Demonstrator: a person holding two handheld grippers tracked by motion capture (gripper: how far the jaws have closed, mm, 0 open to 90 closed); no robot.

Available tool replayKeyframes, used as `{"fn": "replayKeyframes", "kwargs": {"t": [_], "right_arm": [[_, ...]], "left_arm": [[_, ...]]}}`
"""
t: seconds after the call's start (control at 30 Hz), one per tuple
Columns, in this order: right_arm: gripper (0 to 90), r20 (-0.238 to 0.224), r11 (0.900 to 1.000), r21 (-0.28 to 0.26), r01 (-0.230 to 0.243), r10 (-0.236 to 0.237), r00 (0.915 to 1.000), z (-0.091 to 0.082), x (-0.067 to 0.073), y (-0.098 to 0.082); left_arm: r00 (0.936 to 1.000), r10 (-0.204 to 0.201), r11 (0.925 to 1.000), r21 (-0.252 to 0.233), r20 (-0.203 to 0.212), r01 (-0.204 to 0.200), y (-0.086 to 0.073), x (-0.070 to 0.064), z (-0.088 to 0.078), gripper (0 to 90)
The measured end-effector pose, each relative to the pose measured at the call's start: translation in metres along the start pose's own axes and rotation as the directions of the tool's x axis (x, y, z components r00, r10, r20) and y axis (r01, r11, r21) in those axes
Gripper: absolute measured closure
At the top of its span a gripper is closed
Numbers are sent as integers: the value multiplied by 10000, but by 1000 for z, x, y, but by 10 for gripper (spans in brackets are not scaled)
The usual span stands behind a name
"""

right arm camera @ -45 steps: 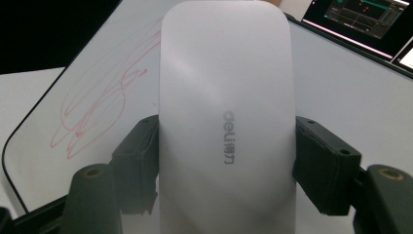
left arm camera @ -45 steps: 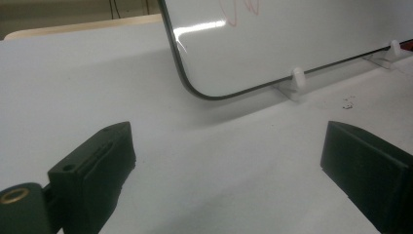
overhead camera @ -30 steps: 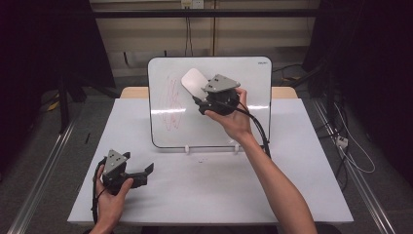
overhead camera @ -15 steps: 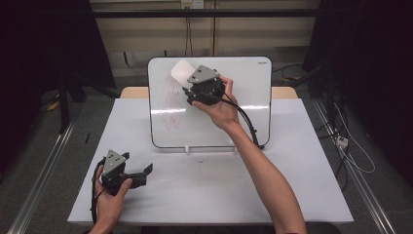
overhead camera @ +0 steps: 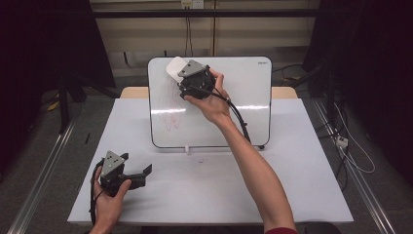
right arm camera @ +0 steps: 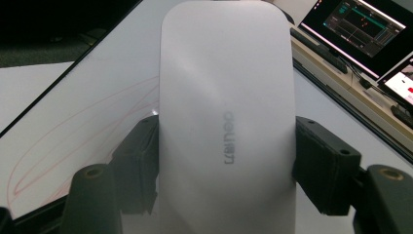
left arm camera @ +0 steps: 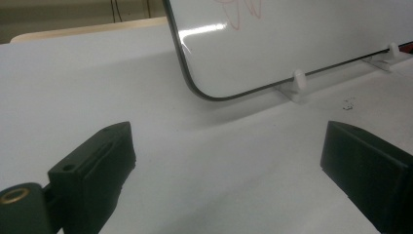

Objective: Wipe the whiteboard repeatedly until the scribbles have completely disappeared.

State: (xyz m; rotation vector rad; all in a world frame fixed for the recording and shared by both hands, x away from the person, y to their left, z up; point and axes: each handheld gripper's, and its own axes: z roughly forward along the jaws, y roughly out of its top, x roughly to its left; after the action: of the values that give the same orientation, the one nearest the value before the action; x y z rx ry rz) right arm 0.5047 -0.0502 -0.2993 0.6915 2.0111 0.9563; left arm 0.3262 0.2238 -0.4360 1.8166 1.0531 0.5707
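A whiteboard [overhead camera: 243, 97] stands upright on white clip feet [overhead camera: 186, 147] at the back of the table. Faint red pen loops [overhead camera: 170, 114] mark its left part. My right gripper [overhead camera: 181, 75] is shut on a white eraser [overhead camera: 174, 67] and holds it flat against the board's top left corner. In the right gripper view both jaws squeeze the sides of the eraser [right arm camera: 226, 112], with red lines [right arm camera: 73, 141] on the board to its left. Near the table's front left, my left gripper [overhead camera: 139, 173] rests low, open and holding nothing. Its jaws stand wide apart, facing the board's lower corner [left arm camera: 292, 39].
The white table [overhead camera: 292, 185] has a small dark speck [overhead camera: 199, 160] just in front of the board. Cables [overhead camera: 350, 146] lie on the floor to the right. Lit screens [right arm camera: 355, 24] show at the top right of the right gripper view.
My right gripper has carried the eraser left and up across the board, from its upper middle to the top left corner. The left gripper has stayed still.
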Motion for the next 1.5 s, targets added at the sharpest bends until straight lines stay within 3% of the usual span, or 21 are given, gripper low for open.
{"fn": "replayKeyframes", "kwargs": {"t": [0.23,0.37,0.43,0.67,1.0,1.17,1.4,1.5], "right_arm": [[318,420,9985,308,459,-472,9980,12,6,4],[318,1087,9929,571,1043,-1100,9880,17,16,6],[318,1181,9944,556,900,-960,9883,18,16,5],[318,1367,9929,497,1077,-1136,9841,18,19,4],[318,1262,9931,556,1032,-1095,9859,19,36,-3],[318,941,9896,625,1293,-1348,9864,21,51,-8],[318,726,9822,642,1767,-1812,9808,17,66,-15],[318,553,9833,613,1714,-1748,9830,17,62,-15]], "left_arm": [[10000,41,10000,-27,-16,-41,0,0,-1,55],[10000,50,10000,-36,15,-50,0,1,-2,55],[10000,64,10000,-40,39,-64,0,0,-2,55],[10000,78,10000,0,60,-78,0,0,-1,55],[9999,95,10000,2,59,-95,0,-1,0,55],[9999,132,9999,-66,41,-132,1,-2,-2,55],[9999,152,9999,-8,56,-152,0,-1,-1,55],[9999,144,9999,-68,23,-144,1,-1,-2,55]]}}
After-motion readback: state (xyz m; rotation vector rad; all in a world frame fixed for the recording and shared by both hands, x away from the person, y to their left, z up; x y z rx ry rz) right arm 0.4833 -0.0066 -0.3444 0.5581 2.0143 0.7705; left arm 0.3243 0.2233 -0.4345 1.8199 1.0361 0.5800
